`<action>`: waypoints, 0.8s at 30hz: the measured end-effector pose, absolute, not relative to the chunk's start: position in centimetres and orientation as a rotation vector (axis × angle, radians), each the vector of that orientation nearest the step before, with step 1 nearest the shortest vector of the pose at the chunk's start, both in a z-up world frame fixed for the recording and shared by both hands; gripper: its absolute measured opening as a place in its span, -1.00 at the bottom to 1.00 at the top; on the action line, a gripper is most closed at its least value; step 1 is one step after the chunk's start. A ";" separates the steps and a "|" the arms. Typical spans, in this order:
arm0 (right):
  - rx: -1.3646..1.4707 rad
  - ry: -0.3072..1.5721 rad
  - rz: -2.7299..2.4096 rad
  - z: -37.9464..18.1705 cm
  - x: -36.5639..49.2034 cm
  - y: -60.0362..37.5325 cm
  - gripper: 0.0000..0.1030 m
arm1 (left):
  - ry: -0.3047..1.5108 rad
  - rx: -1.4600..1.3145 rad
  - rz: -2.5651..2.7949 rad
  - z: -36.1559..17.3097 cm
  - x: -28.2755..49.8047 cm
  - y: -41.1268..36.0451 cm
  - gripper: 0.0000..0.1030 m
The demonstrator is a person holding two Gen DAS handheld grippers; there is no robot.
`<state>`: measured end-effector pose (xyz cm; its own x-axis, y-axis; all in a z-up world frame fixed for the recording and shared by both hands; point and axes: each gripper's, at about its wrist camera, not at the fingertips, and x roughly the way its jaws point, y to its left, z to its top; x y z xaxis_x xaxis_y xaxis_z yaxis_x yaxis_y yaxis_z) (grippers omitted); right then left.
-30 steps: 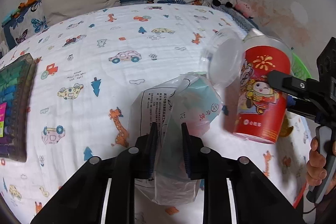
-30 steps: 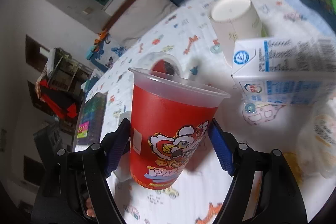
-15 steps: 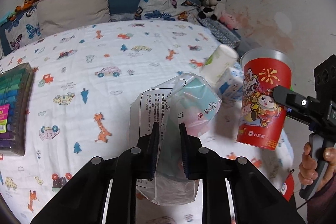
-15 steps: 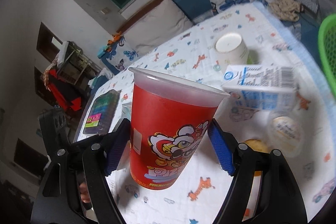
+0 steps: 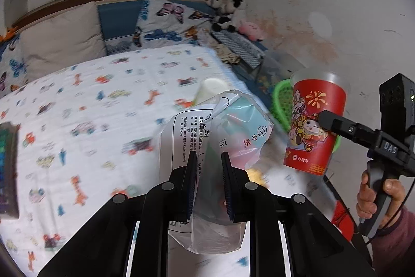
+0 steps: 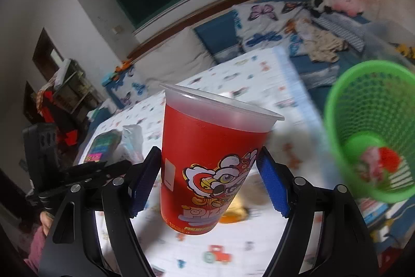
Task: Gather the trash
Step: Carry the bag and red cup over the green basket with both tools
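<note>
Two pieces of trash in the air above the bed [image 5: 109, 85], one in each gripper, and both on the way to the bin: this looks like the carrying step, with the dropping not yet done.

Far right, beside the bed edge: green mesh basket [image 6: 373, 126], open mouth turned this way, already some scraps on its bottom (red and pink, too blurred to name).

In the right gripper [image 6: 207, 173]: red plastic cup [image 6: 210, 162], upright with a small tilt, clamped around its lower half between the blue pads, to the left of the basket and not yet over its mouth.

In the left gripper [image 5: 207, 183]: crinkled plastic bag [image 5: 215, 147] with printed text, pinched in the narrow gap between the jaws, hanging free over the sheet, further left of the basket than the cup.

Next, probably: bring the cup over the basket mouth, then open the jaws; afterwards the same with the bag. Care needed with the bag, light and likely to cling to the pads.
</note>
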<state>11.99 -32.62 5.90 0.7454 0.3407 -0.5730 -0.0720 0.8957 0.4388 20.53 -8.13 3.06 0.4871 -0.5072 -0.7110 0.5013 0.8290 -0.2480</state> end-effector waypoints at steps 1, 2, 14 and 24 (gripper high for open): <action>0.399 0.690 0.211 6.1 11.8 -33.6 0.45 | 0.864 -0.001 -0.624 3.4 20.6 -9.1 -0.63; 0.394 0.685 0.198 6.1 11.6 -34.2 0.45 | 0.861 0.006 -0.633 3.6 20.6 -9.9 -0.63; 0.326 0.656 -0.025 5.2 9.7 -44.7 0.45 | 0.836 0.086 -0.753 5.7 20.9 -22.0 -0.63; 0.212 0.693 -0.172 1.9 10.1 -49.0 0.45 | 0.838 0.111 -0.818 5.7 22.5 -30.1 -0.63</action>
<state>10.07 -48.98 1.90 0.7566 -0.0867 -0.6481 0.2270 0.9644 0.1359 22.46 -30.10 5.69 0.3901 -0.6005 -0.6980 0.6831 0.6971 -0.2179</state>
